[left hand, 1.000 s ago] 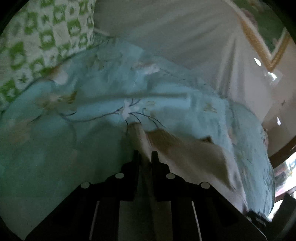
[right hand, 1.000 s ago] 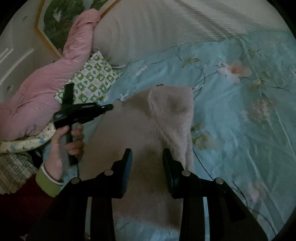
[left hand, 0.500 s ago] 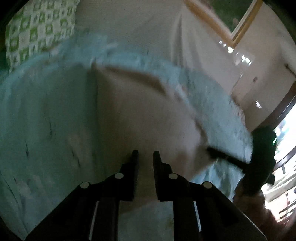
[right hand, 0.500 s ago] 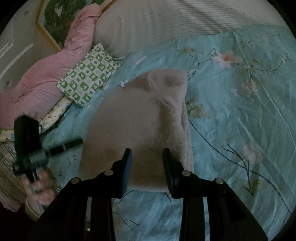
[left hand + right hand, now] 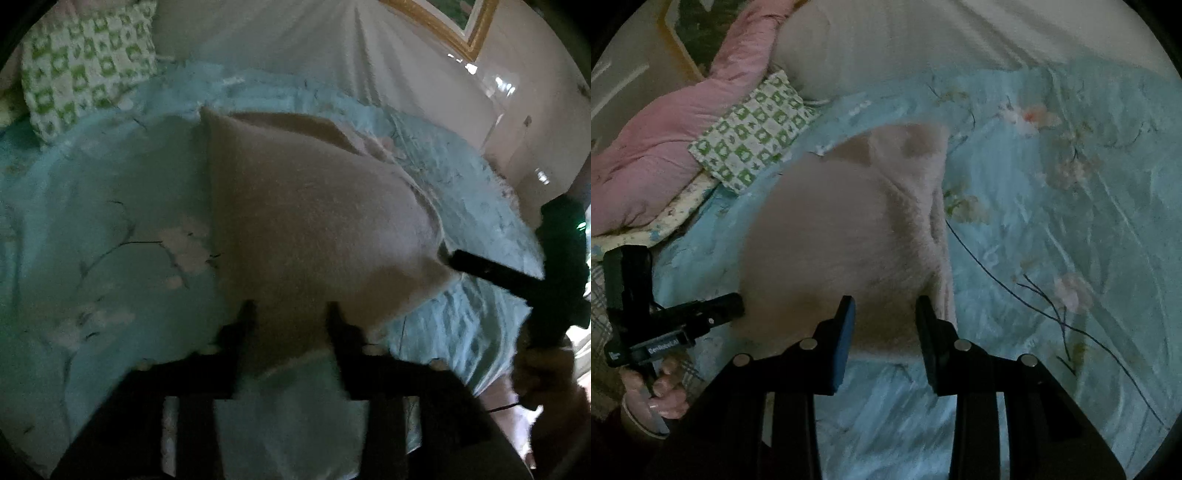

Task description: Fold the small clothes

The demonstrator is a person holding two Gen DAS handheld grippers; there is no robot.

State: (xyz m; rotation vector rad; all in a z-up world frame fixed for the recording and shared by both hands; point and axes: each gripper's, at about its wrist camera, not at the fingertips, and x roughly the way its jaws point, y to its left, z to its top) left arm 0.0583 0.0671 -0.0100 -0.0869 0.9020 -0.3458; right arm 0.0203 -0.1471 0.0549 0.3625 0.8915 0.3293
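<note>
Both grippers [image 5: 291,314] [image 5: 884,317] hover, jaws apart, over the garment [image 5: 842,236].

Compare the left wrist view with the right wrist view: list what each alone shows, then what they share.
Only the left wrist view: a gold picture frame upper right and a pale glossy wall behind the bed.
Only the right wrist view: the pink quilt bunched at left, and the hand gripping the left tool.
Both: the beige garment lying flat on the blue floral sheet, the green checked pillow, and an open tool either side, the right tool at the garment's near edge.
</note>
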